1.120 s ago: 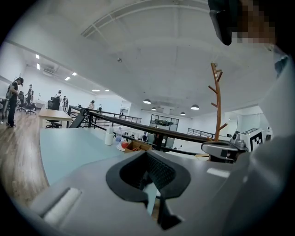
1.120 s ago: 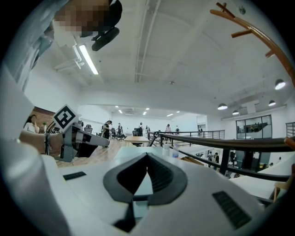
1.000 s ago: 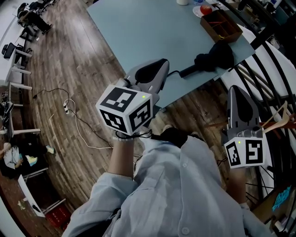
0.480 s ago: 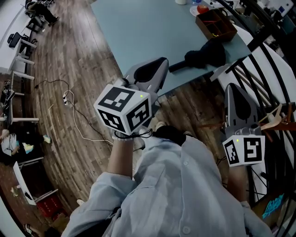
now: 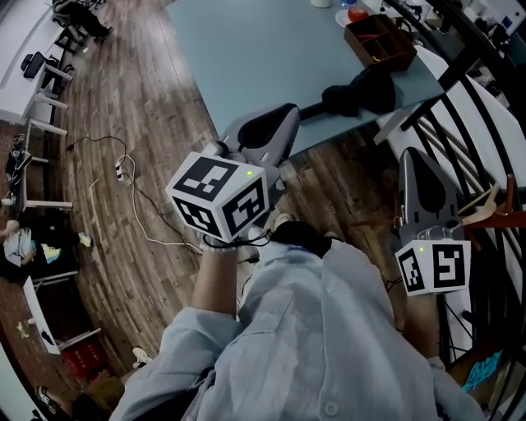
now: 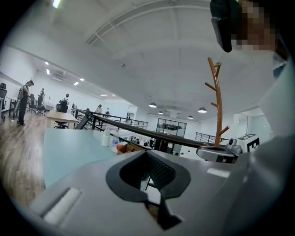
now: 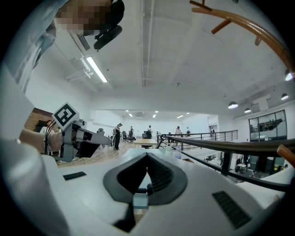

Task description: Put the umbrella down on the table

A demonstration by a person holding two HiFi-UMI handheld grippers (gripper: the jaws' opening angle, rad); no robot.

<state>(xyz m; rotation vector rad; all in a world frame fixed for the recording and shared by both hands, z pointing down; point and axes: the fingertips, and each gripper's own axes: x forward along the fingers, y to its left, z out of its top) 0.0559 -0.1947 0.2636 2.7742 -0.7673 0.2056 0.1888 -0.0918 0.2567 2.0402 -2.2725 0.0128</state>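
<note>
Tongs are both seen closed, with nothing gripped. A white cable [image 5: 140, 222] is laid across the wooden floor [image 5: 123, 99] at far left. Left tongs [image 5: 289, 111] are held level and pointed at the near edge of the light-blue table [image 5: 246, 49]. The black folded umbrella [image 5: 357, 90] is laid flat on the table by its near right corner, handle pointed towards the left tongs, clear of both tongs. A brown compartment tray [image 5: 380, 41] is placed just behind the umbrella, with a red item on a plate [image 5: 355, 15] beyond it. Right tongs [image 5: 413, 156] are held off the table, beside the black railing [image 5: 460, 99]. A wooden coat rack branch [image 5: 491, 204] is seen at far right.
</note>
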